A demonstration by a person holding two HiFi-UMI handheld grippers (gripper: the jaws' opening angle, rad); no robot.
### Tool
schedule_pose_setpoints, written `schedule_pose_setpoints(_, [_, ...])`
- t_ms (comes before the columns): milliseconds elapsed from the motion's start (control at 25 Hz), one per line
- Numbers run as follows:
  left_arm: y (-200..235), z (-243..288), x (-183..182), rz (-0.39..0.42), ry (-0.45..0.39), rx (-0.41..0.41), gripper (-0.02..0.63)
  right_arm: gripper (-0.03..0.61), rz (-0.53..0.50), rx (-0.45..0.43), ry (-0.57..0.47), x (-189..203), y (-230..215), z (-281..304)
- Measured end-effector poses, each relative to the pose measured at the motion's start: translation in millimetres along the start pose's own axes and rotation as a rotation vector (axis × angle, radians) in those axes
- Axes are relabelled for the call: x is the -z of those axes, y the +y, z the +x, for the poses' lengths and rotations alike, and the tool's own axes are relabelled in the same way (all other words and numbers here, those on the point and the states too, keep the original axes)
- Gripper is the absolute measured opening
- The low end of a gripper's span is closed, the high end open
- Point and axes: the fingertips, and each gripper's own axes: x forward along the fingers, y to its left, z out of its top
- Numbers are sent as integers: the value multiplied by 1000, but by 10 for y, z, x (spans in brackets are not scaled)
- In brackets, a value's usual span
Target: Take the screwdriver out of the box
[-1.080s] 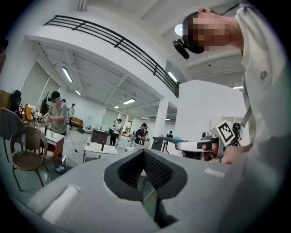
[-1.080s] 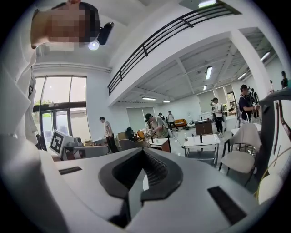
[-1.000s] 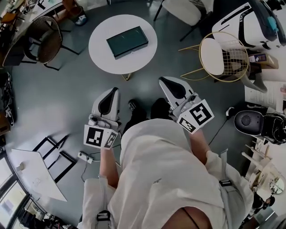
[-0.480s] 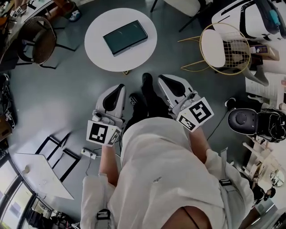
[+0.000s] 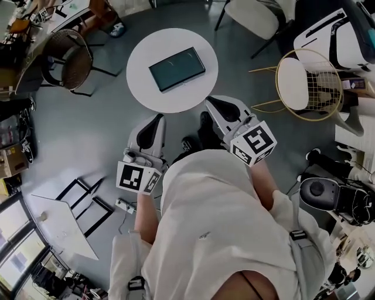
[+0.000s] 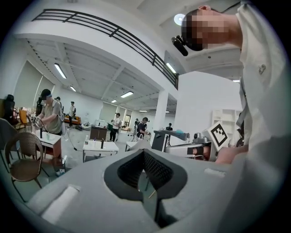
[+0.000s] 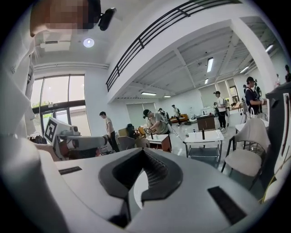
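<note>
A dark green flat box (image 5: 176,69) lies closed on a round white table (image 5: 146,82) ahead of me. No screwdriver shows. My left gripper (image 5: 158,119) is held short of the table's near edge, its jaws shut and empty, as the left gripper view (image 6: 143,153) confirms. My right gripper (image 5: 211,102) reaches the table's near right rim, apart from the box. In the right gripper view (image 7: 143,152) its jaws are shut with nothing between them.
A wicker chair (image 5: 67,58) stands left of the table, a gold wire chair (image 5: 304,82) to the right, a white chair (image 5: 252,14) behind. A power strip (image 5: 125,205), black frames (image 5: 88,199) and a white board (image 5: 58,225) lie on the floor at left. People work at distant tables (image 6: 97,145).
The person has stepped toward the round table, so the table and box sit nearer in the head view. Both grippers travelled forward with them, still shut.
</note>
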Motion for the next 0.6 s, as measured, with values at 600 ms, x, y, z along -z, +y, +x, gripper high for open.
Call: schedule_pose_setpoints(600, [100, 819, 238, -95, 62, -119, 9, 8, 32, -176, 166, 336, -665, 367])
